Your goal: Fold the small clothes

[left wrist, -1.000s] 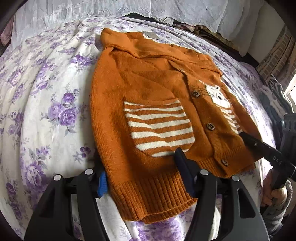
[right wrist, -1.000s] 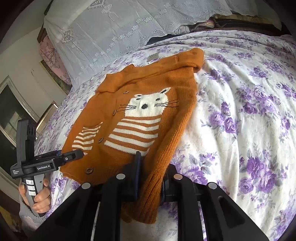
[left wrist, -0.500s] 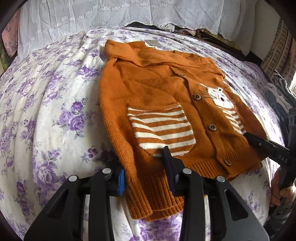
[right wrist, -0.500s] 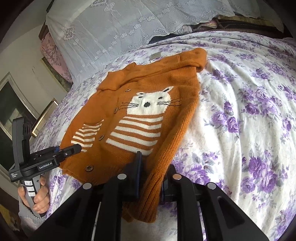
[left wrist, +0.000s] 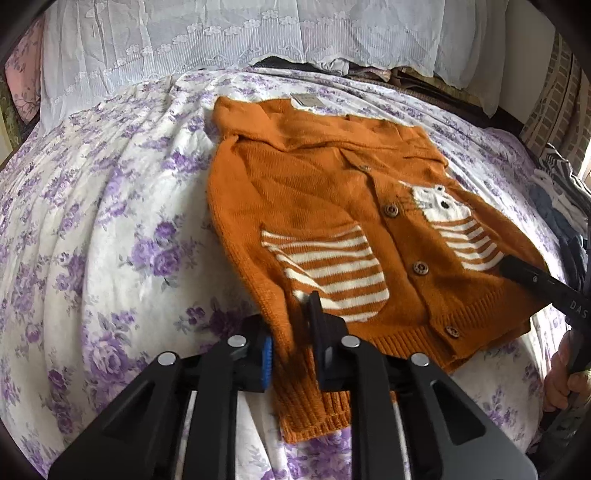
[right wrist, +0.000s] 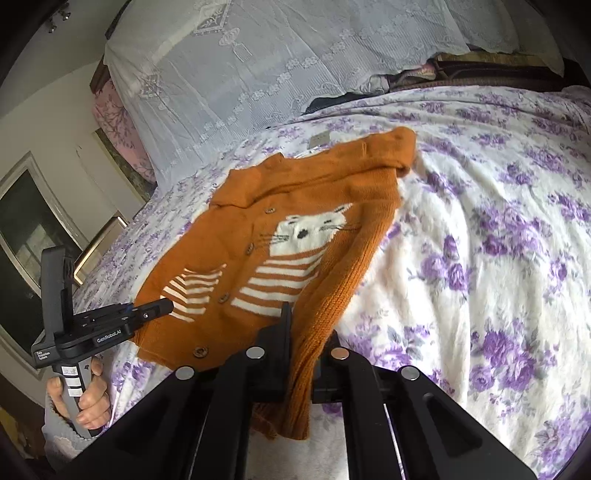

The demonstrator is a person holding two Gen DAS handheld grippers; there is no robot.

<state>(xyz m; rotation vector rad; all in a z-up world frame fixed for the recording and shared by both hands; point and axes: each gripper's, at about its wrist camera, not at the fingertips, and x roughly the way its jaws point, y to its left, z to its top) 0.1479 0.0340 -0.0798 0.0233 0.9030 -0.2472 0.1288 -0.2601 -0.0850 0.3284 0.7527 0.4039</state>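
Cardigan [left wrist: 332, 206] flat on the floral bedspread [left wrist: 92, 221], front up, long axis running from the hem at the grippers away to the collar near the lace cover [left wrist: 221, 33].

Left wrist view: left gripper [left wrist: 290, 347] clamped on the cardigan's left sleeve cuff [left wrist: 306, 398], ribbed end hanging below the fingers. Body of the garment lies ahead and to the right of the tool, so the fold goes rightward across the striped pocket [left wrist: 328, 273]. Right gripper's finger [left wrist: 535, 280] visible at the far hem corner. Versus 1 s back: the jaws were wide apart straddling the hem, now closed on knit; camera sits closer and the sleeve edge is pulled up.

Right wrist view: right gripper [right wrist: 306, 332] pinched on the right sleeve [right wrist: 321, 317], cuff drooping under the fingers. Garment lies ahead and left; cat face [right wrist: 314, 229] is mid-panel. Left gripper [right wrist: 147, 314] at the opposite hem. Versus earlier: grip unchanged, sleeve raised slightly.

Each tool is nearest its own sleeve; my read is both sleeves fold inward next.
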